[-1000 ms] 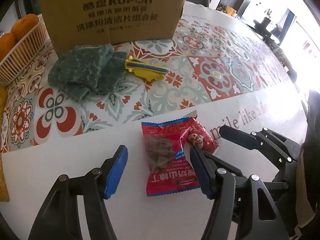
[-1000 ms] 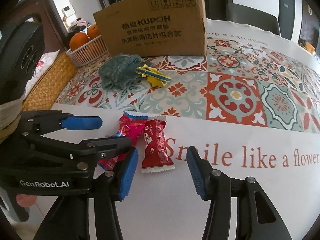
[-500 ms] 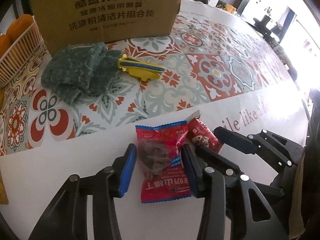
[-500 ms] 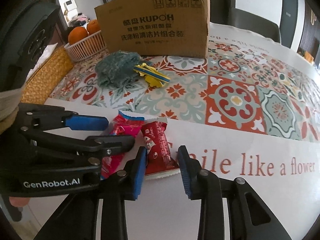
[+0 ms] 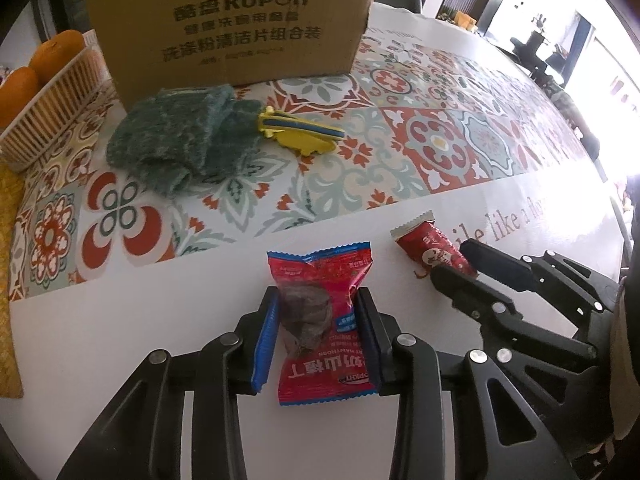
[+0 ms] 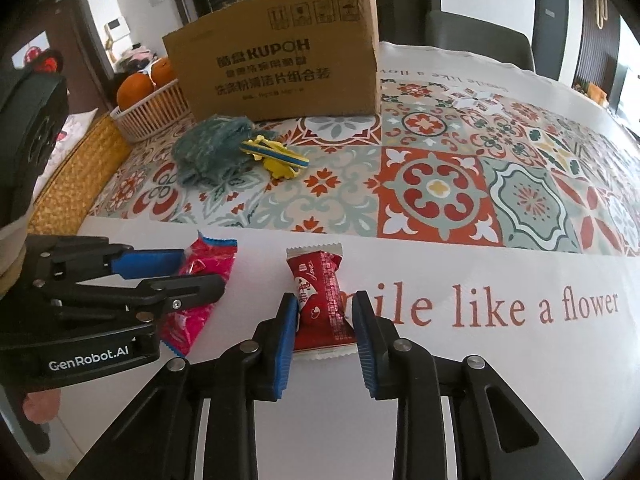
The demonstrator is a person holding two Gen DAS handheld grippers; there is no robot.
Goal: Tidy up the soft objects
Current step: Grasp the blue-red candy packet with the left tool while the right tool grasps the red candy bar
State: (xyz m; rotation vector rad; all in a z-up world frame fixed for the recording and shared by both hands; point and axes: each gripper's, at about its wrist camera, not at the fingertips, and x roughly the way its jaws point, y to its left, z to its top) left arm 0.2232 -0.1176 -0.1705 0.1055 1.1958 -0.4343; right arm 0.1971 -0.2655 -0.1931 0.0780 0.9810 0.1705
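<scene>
Both grippers are pointing down at the white strip of the tablecloth (image 6: 480, 360), each over its own snack. The left gripper (image 5: 318, 328) is closing its jaws on the larger red snack packet (image 5: 320, 320), and its blue pads (image 5: 266, 334) are already pressing in on both sides of the crinkling wrapper, which is lying flat on the cloth. Just beside it, the right gripper (image 6: 326, 326) is closing on the small red candy bar (image 6: 320, 296), pads squeezing the lower half of the wrapper while its crimped top end is sticking out ahead of the fingers. The two packets are lying near each other but apart. Farther back, on the patterned tiles of the cloth, a crumpled teal cloth (image 5: 180, 140) is sitting with a yellow and blue clip (image 5: 300, 132) touching its edge, right in front of a cardboard box (image 5: 228, 20). A basket of oranges (image 5: 48, 92) is standing beside the box.
</scene>
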